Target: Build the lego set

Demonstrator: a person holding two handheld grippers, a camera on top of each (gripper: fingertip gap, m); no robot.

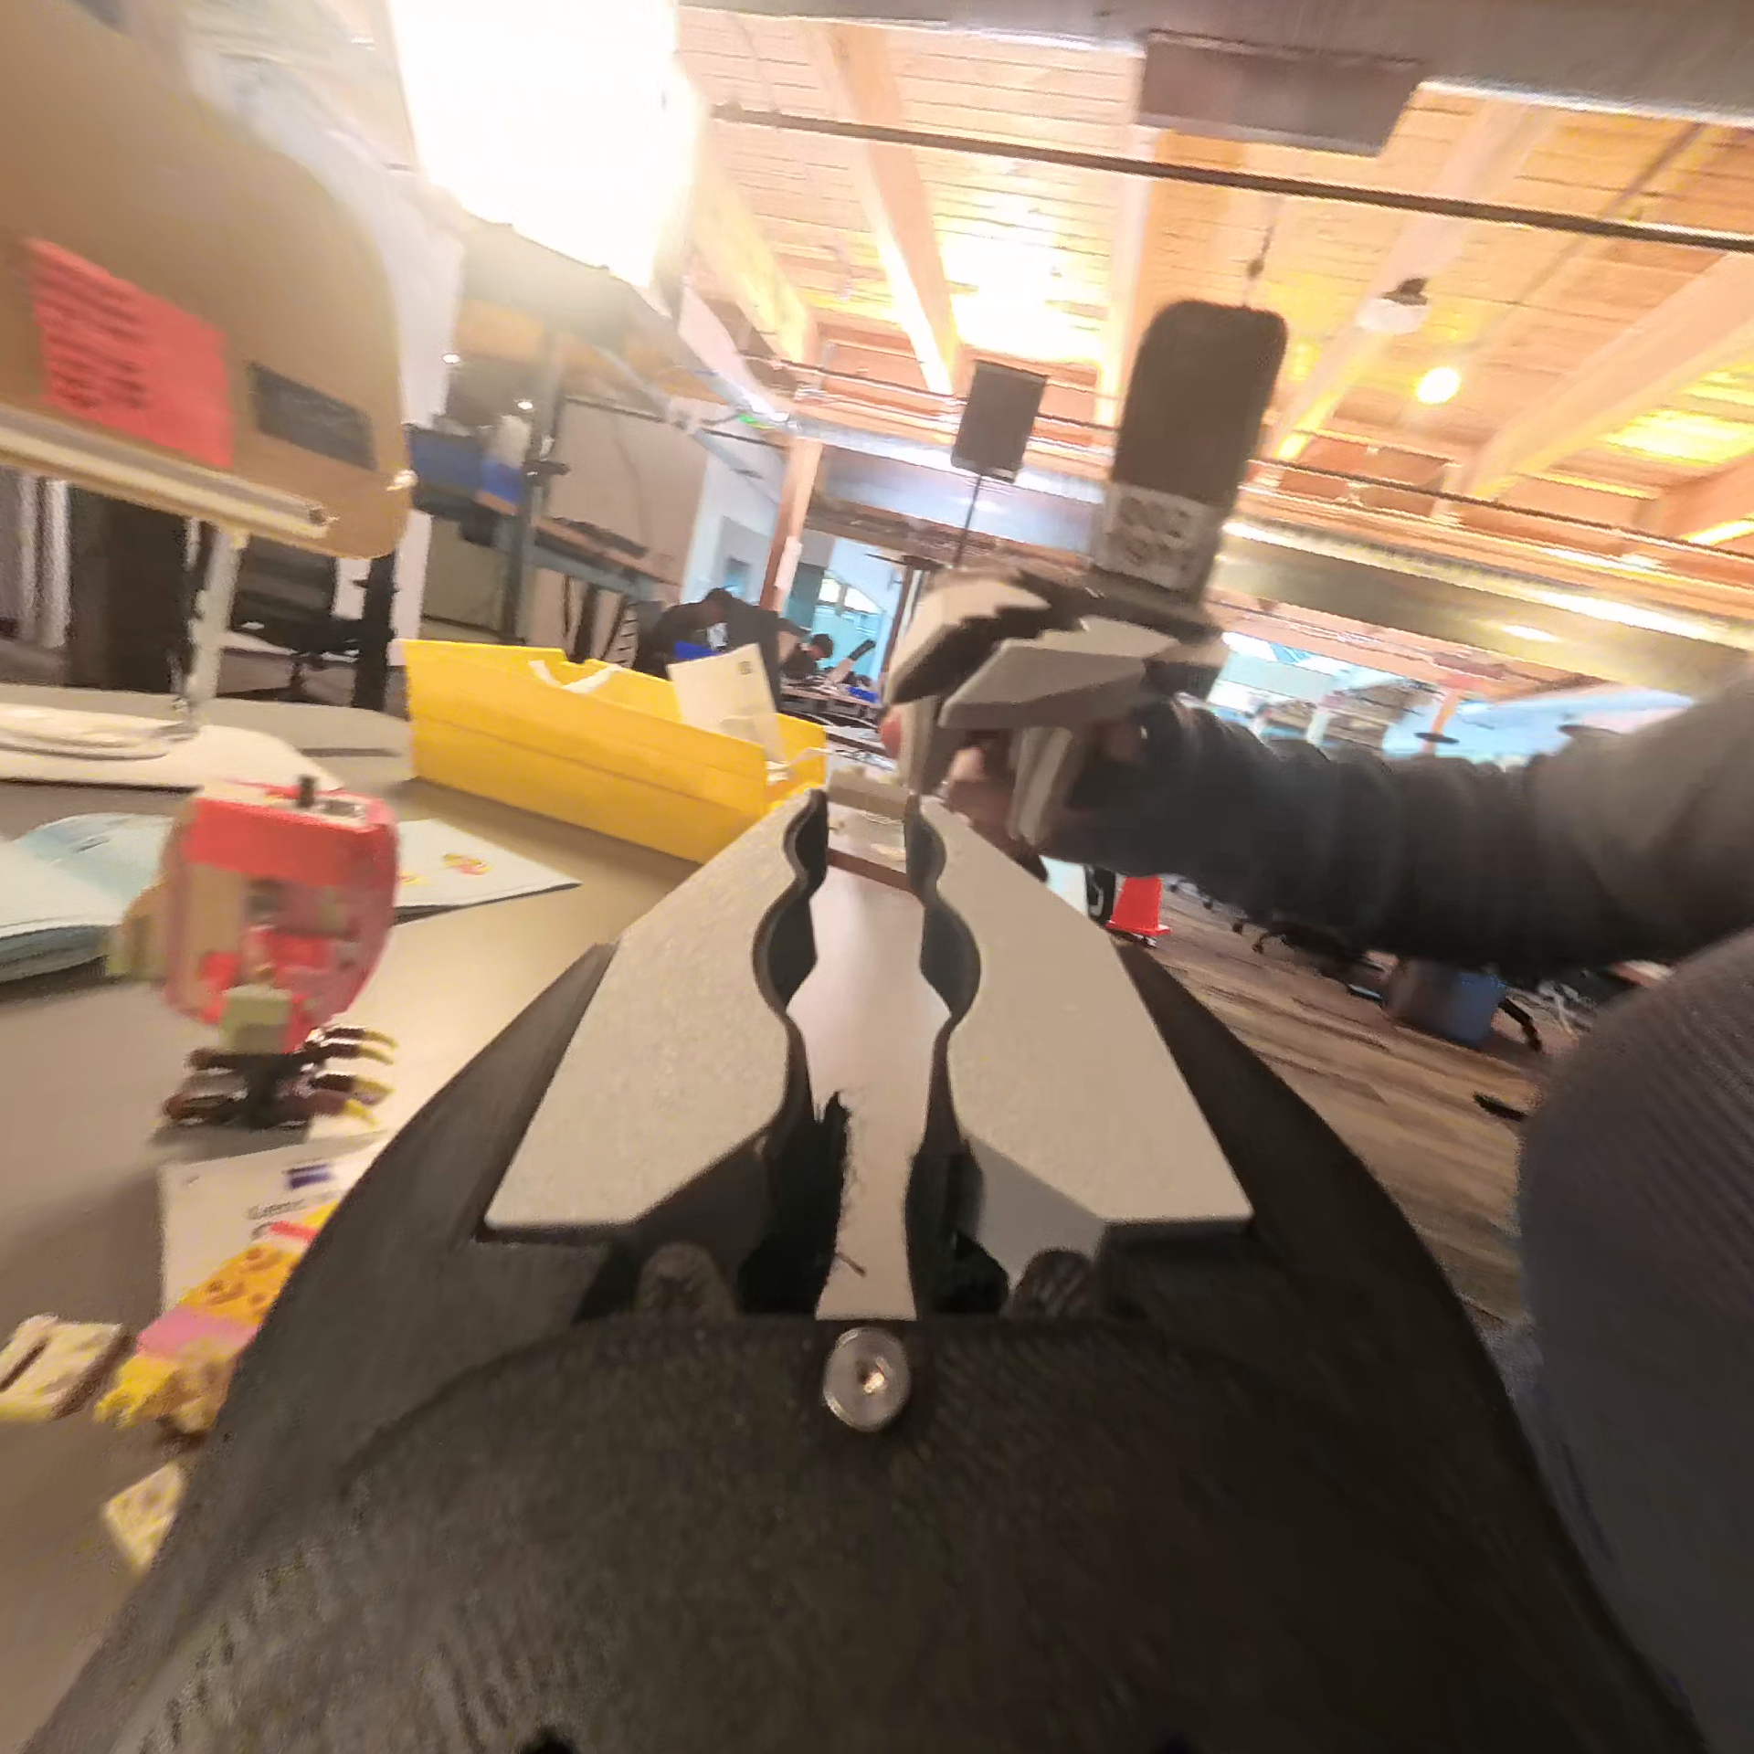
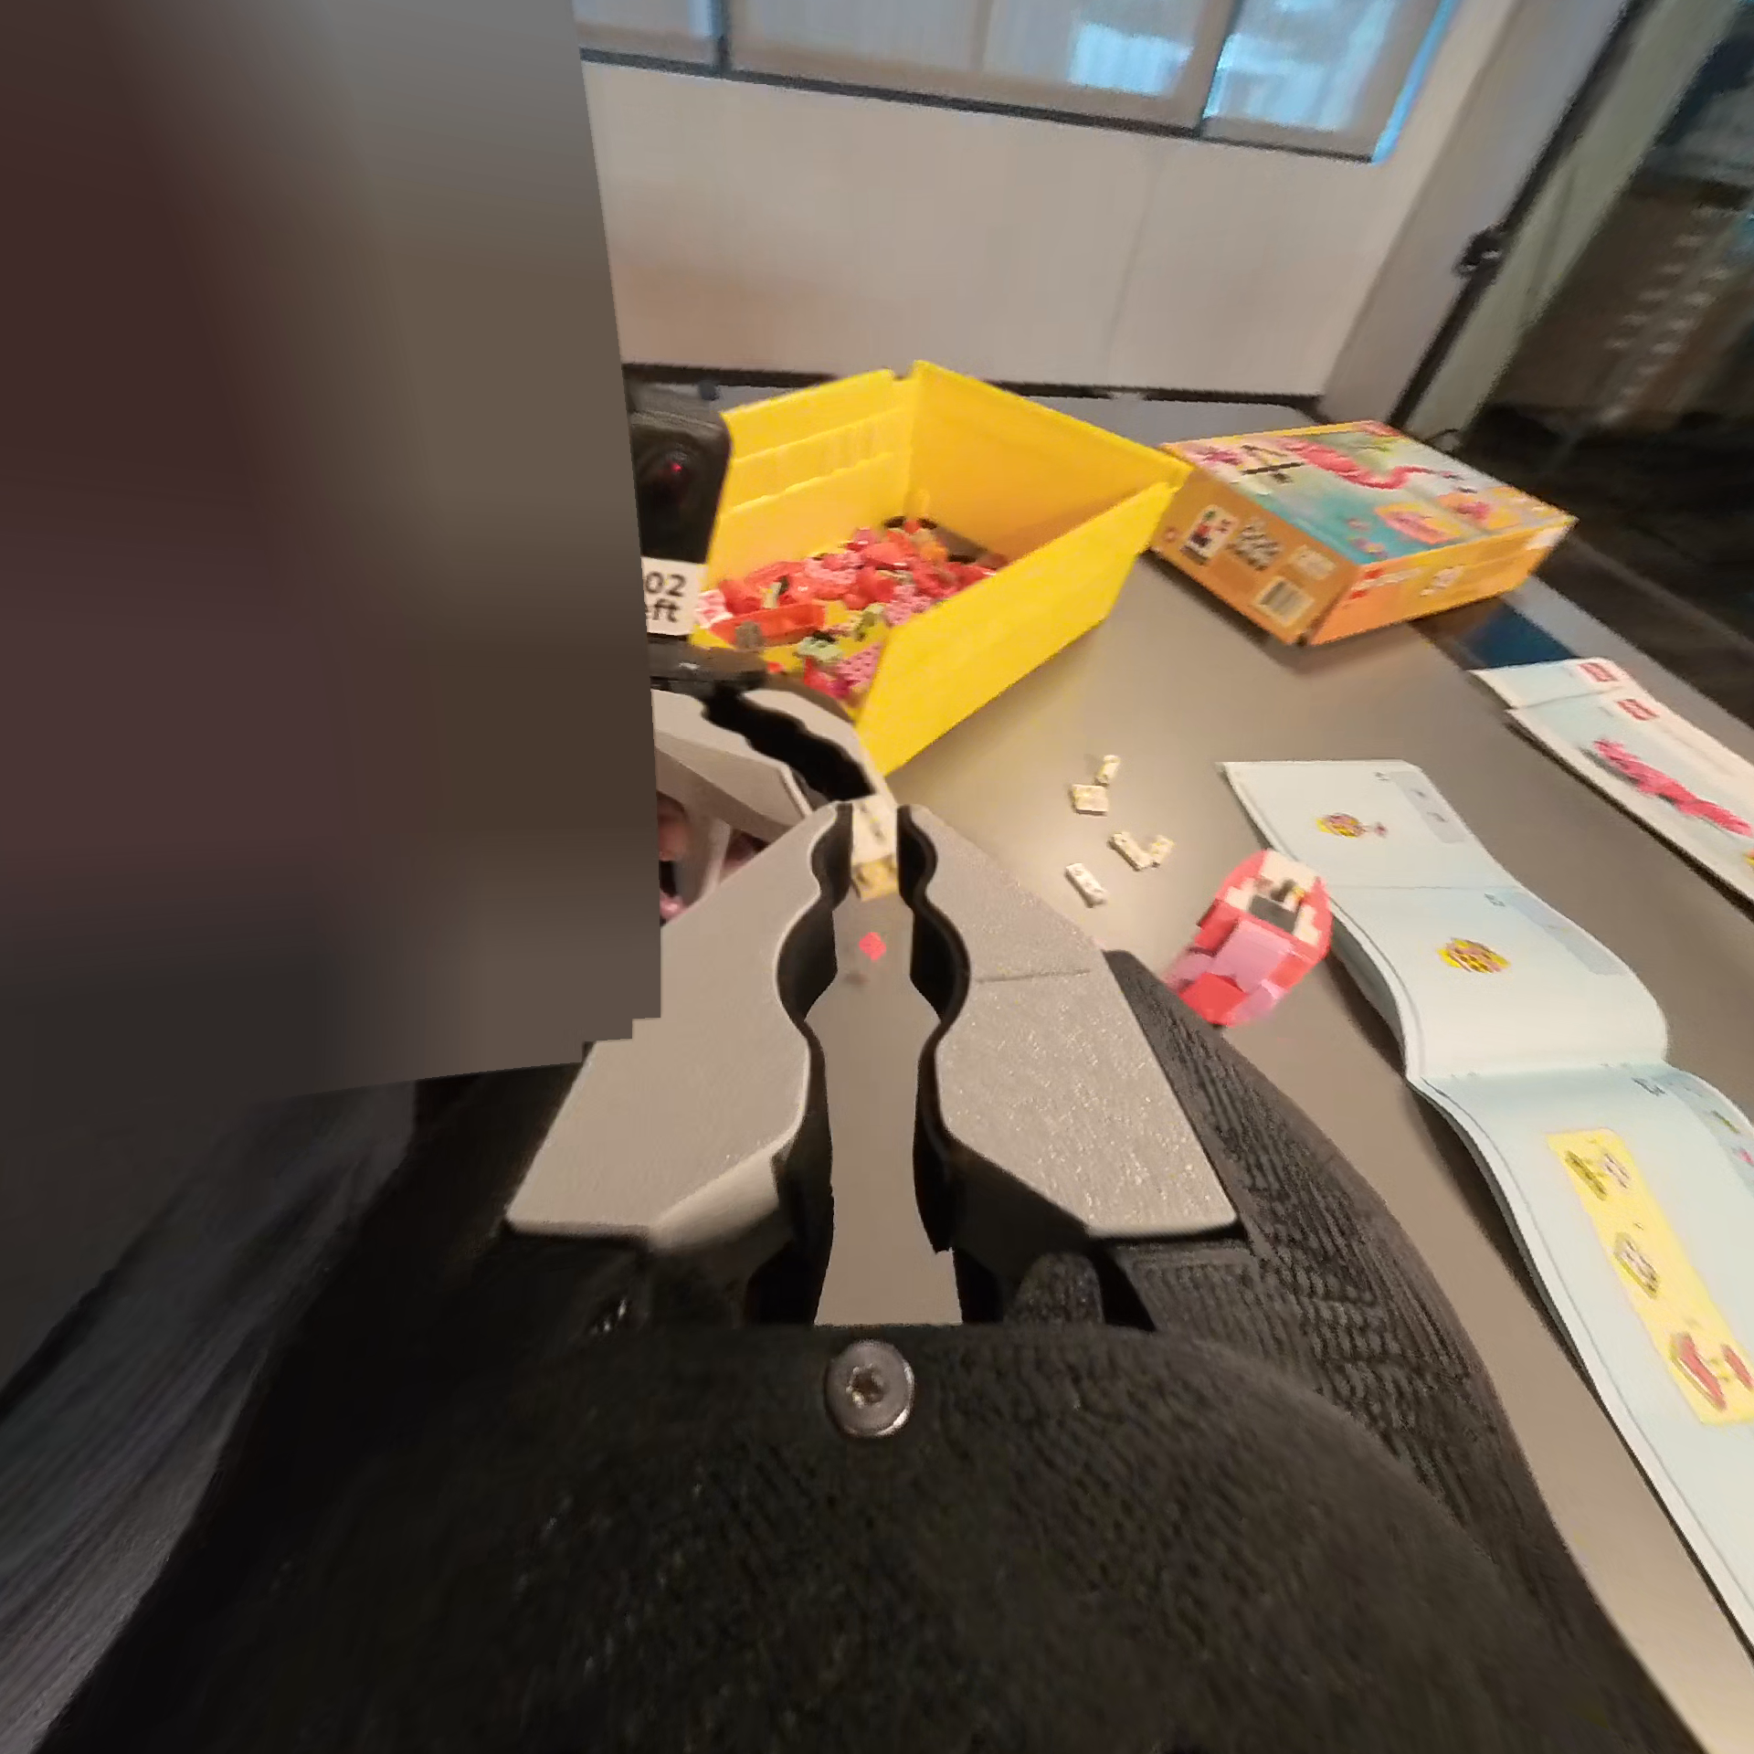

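Note:
My right gripper (image 2: 870, 826) is shut on a small white brick (image 2: 873, 849), held off the grey table (image 2: 1044, 740) and lying along its fingers. My left gripper (image 1: 867, 811) is open. It meets the right one tip to tip, and the brick's far end (image 1: 862, 793) sits just at its fingertips. In the right wrist view the left gripper (image 2: 845, 788) comes in from the left, in front of a yellow bin (image 2: 997, 607). In the left wrist view the right gripper (image 1: 911, 707) comes in from the upper right, held by a hand in a dark sleeve.
The bin holds red and pink bricks (image 2: 854, 579). A red and pink brick model (image 2: 1253, 949) and several small white pieces (image 2: 1120, 845) lie on the table. Open instruction booklets (image 2: 1481, 949) and an orange box (image 2: 1357, 531) lie to the right. The model (image 1: 275, 911) also shows left of my left gripper.

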